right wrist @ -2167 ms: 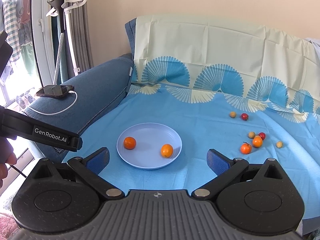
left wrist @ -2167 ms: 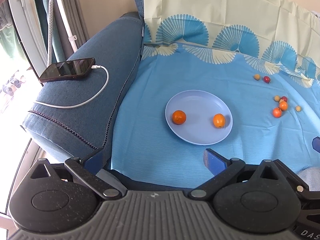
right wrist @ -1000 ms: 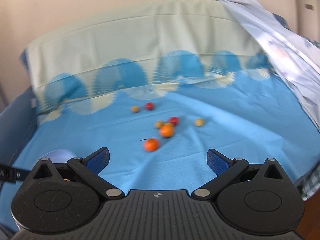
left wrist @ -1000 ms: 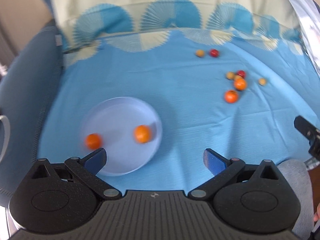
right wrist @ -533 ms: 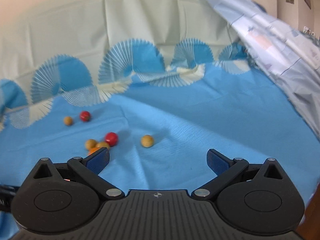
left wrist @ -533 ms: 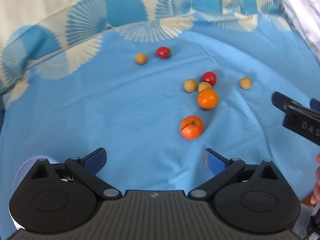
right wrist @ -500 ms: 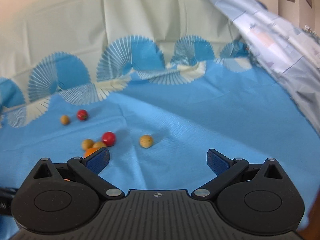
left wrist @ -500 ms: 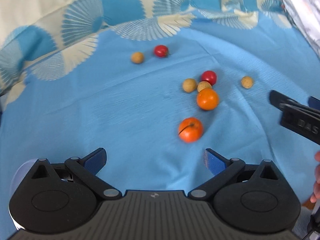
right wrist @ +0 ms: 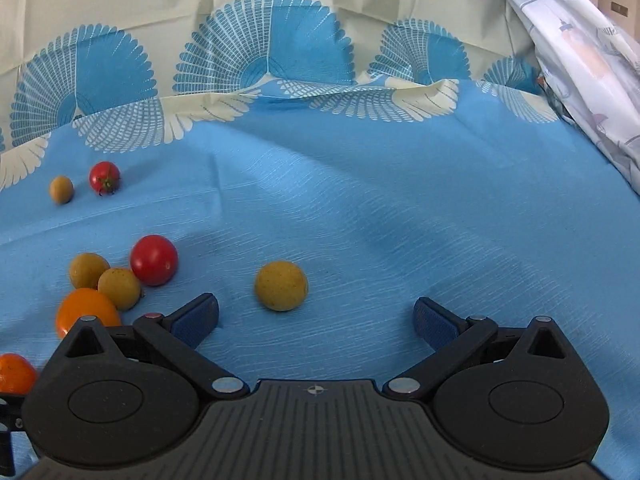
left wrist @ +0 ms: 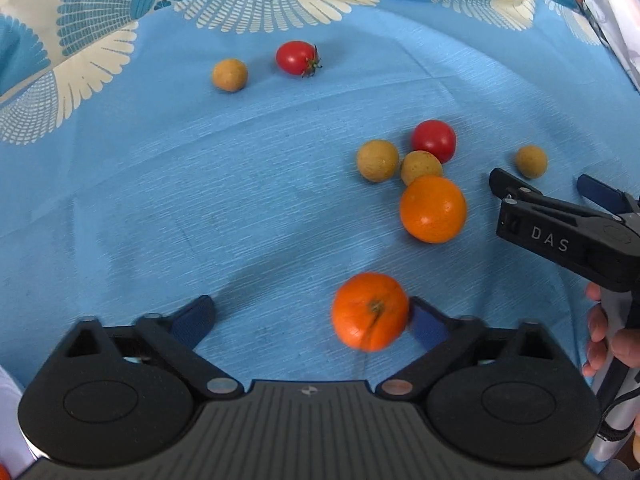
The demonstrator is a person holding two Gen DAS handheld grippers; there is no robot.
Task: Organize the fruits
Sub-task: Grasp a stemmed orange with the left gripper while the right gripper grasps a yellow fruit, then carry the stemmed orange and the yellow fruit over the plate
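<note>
My left gripper [left wrist: 310, 318] is open over the blue cloth. A small orange with a stem [left wrist: 369, 311] lies between its fingers, against the right fingertip [left wrist: 424, 322]. A second orange [left wrist: 433, 209] lies beyond it, beside two tan longans [left wrist: 378, 160] and a red cherry tomato [left wrist: 434, 140]. My right gripper [right wrist: 316, 316] is open, with a lone tan longan [right wrist: 281, 286] just ahead between its fingers. The right gripper also shows in the left wrist view [left wrist: 538, 194].
A tan longan [left wrist: 229, 75] and a stemmed cherry tomato [left wrist: 296, 58] lie farther back on the cloth. A patterned blue and cream cover [right wrist: 260, 52] rises behind. A pale printed sheet [right wrist: 580, 68] hangs at the right.
Both grippers have moved forward and down toward the loose fruit. The stemmed orange now sits between my left fingers, and the lone longan is closer to my right fingers.
</note>
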